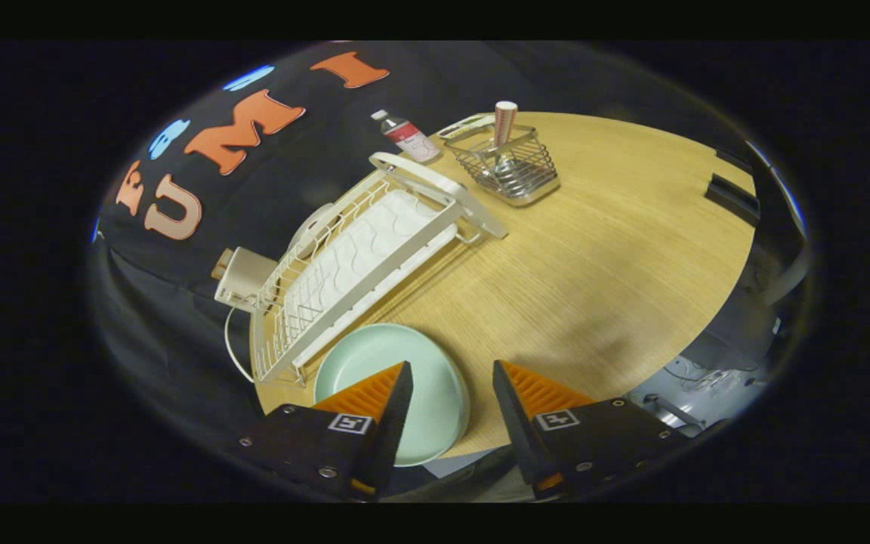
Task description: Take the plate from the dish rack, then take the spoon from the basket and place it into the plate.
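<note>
A: Where do the tongs point(450, 378) stand?

B: Spread apart, nothing pinched. The pale green plate point(397, 393) lies flat on the wooden table point(593, 257), under and between the 2 fingers, mostly beneath the left one, with its rim just beside the near end of the white dish rack point(359, 264). I'd judge the plate step done.

A: So the spoon is next?

B: Yes. The wire basket point(510, 162) sits well beyond the fingers, past the far end of the rack. A handle point(504, 121) stands upright out of it, pale with a reddish band; I take it for the spoon, though the bowl end is hidden down in the wires.

A: How will it handle?

B: Light and stiff, probably smooth, so it could swivel in a loose pinch. I'd take the upright handle near its top, clear of the basket rim, close squarely across it and lift straight up.

A: And the plate?

B: It looks rigid and breakable, so set the spoon down gently. A small bottle point(408, 136) stands just beside the basket; keep clear of it.
</note>
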Available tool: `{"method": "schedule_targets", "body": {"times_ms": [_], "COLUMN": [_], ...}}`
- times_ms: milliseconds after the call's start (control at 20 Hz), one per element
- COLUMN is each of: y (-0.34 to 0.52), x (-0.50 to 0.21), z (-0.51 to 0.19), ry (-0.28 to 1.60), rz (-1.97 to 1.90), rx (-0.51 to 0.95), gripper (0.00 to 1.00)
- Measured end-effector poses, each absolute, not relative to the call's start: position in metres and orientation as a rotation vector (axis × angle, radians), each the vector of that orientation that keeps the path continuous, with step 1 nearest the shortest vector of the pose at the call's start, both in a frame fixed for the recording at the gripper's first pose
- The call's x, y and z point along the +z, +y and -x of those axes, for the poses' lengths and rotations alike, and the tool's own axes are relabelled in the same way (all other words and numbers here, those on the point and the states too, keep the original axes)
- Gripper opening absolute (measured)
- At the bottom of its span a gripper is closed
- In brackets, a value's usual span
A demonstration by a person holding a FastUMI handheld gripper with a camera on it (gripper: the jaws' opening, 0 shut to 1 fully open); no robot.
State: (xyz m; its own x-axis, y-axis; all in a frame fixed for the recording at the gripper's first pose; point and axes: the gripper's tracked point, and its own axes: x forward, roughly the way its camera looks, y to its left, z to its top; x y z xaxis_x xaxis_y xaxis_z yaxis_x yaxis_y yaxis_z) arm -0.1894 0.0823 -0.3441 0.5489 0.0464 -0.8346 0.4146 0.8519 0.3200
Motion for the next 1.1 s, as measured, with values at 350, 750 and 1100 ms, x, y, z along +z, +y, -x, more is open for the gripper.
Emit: {"method": "schedule_targets", "body": {"times_ms": [350, 750, 1100], "y": [0.0, -0.05, -0.062], "x": [-0.301, -0.257, -0.245], "z": [0.161, 0.122, 0.08], "ry": [0.845, 0.739, 0.703], "rz": [-0.309, -0.066, 0.107], "rx": [-0.331, -0.324, -0.258], "gripper": [0.99, 0.99, 0.99]}}
